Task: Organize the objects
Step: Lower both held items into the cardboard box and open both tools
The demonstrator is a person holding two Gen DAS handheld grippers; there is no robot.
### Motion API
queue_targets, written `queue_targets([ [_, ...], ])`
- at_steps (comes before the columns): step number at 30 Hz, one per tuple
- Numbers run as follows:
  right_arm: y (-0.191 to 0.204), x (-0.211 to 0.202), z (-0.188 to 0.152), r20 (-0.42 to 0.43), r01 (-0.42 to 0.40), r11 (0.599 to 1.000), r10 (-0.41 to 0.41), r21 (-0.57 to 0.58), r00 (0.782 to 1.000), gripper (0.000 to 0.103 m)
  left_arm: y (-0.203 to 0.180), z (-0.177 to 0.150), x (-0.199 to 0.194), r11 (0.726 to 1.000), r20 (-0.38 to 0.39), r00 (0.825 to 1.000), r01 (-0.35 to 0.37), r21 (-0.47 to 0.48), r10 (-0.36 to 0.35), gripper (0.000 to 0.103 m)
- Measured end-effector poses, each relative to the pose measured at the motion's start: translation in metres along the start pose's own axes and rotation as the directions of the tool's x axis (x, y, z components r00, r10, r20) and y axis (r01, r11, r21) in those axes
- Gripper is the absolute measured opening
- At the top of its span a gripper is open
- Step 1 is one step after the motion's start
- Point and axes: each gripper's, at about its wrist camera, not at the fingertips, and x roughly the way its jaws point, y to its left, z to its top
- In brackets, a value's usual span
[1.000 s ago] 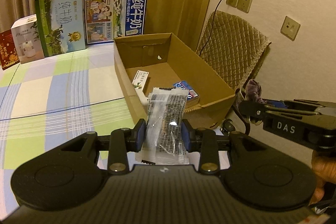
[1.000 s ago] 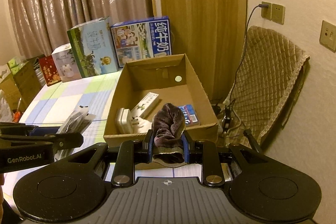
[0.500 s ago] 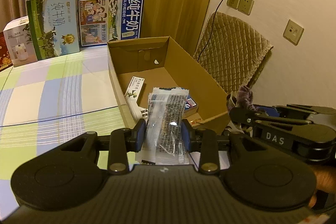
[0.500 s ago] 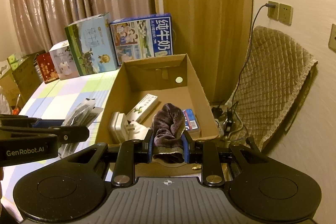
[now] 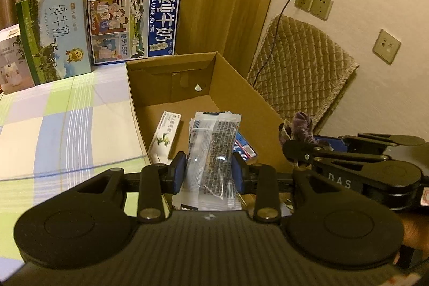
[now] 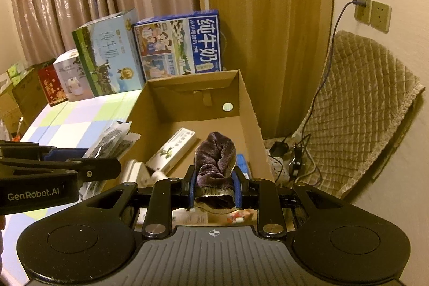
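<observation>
Both grippers nearer the cardboard box (image 5: 241, 87) — left gripper (image 5: 208, 172) clamping packet (image 5: 214, 149), right gripper (image 6: 214, 185) clamping sock (image 6: 215, 157).

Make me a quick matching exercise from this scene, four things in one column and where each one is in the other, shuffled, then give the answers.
Things:
1. packet
2. sock
3. white carton
4. blue milk box

Places:
A. lying in the cardboard box
B. in the right hand-held gripper
C. standing behind the cardboard box
D. in the left hand-held gripper

Pairs: 1-D, 2-B, 3-A, 4-C
</observation>
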Motion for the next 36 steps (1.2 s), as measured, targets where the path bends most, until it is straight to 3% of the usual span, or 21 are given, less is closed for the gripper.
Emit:
queue_targets([
  [3, -0.007, 0.013, 0.006, -0.005, -0.003, 1.000, 0.004, 0.020, 1.000, 0.024, 0.007, 0.008, 0.016, 1.000, 0.021, 1.000, 0.009, -0.021, -0.009, 0.033],
  [4, -0.009, 0.016, 0.007, -0.009, -0.005, 1.000, 0.005, 0.027, 1.000, 0.024, 0.011, 0.010, 0.021, 0.999, 0.040, 0.999, 0.017, -0.040, -0.015, 0.051],
  [6, -0.013, 0.021, 0.009, -0.015, -0.007, 0.999, 0.007, 0.037, 1.000, 0.024, 0.016, 0.013, 0.029, 0.999, 0.036, 0.999, -0.014, -0.047, 0.016, 0.073],
  [11, -0.013, 0.024, 0.011, -0.015, -0.027, 0.999, 0.028, 0.045, 0.999, 0.024, 0.029, 0.014, 0.021, 0.998, 0.050, 0.997, -0.056, -0.042, 0.058, 0.073],
  [15, -0.008, 0.027, 0.015, -0.005, -0.066, 0.996, 0.066, 0.056, 0.998, 0.024, 0.040, 0.007, 0.009, 0.995, 0.057, 0.994, -0.086, -0.054, 0.089, 0.082],
  [16, -0.008, 0.028, 0.017, 0.001, -0.084, 0.994, 0.084, 0.065, 0.996, 0.031, 0.042, 0.005, 0.006, 0.994, 0.057, 0.994, -0.094, -0.052, 0.097, 0.085],
  [17, -0.009, 0.028, 0.018, 0.009, -0.101, 0.991, 0.101, 0.082, 0.995, 0.054, 0.042, 0.002, 0.003, 0.994, 0.057, 0.993, -0.097, -0.052, 0.100, 0.086],
  [19, -0.010, 0.025, 0.020, 0.038, -0.109, 0.988, 0.105, 0.109, 0.994, 0.089, 0.045, -0.004, -0.002, 0.993, 0.048, 0.993, -0.106, -0.053, 0.109, 0.095],
  [22, -0.010, 0.014, 0.021, 0.060, -0.108, 0.988, 0.101, 0.113, 0.993, 0.089, 0.047, -0.014, -0.013, 0.992, 0.055, 0.992, -0.115, -0.046, 0.117, 0.102],
  [29, -0.009, -0.027, 0.007, 0.077, -0.084, 0.986, 0.074, 0.145, 0.994, 0.092, 0.044, -0.034, -0.042, 0.990, 0.059, 0.989, -0.132, -0.054, 0.135, 0.102],
  [36, 0.009, -0.071, -0.024, 0.027, -0.064, 0.991, 0.061, 0.120, 0.998, 0.098, 0.035, -0.052, -0.077, 0.987, 0.038, 0.989, -0.137, -0.079, 0.140, 0.102],
])
